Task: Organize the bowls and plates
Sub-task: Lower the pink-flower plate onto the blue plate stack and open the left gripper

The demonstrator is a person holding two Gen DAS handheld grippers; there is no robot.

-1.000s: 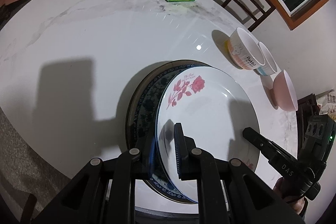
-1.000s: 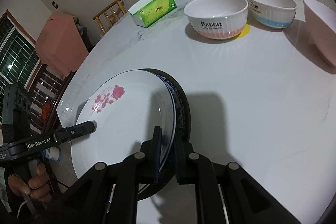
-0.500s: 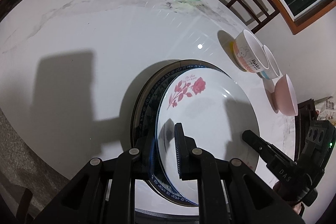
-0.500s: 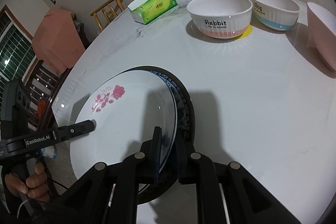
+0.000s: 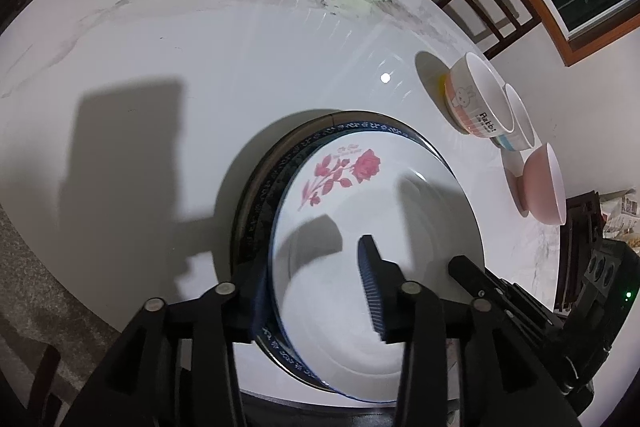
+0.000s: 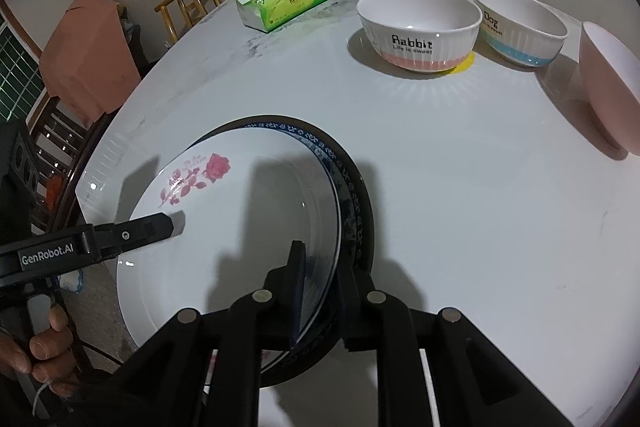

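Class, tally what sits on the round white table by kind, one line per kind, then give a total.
Plates: 2, a white plate with a pink rose on a blue-patterned dark-rimmed plate
Bowls: 3, a white "Rabbit" bowl with a pink base, a white "Dog" bowl with a blue band and a plain pink bowl
Tissue boxes: 1, a green tissue box
Total: 6

Open surface (image 6: 460,211): bare between plate stack (image 6: 352,195) and bowls.
Far edge: Rabbit bowl (image 6: 418,27), Dog bowl (image 6: 520,27), pink bowl (image 6: 608,95) block.
Back: tissue box (image 6: 284,1).
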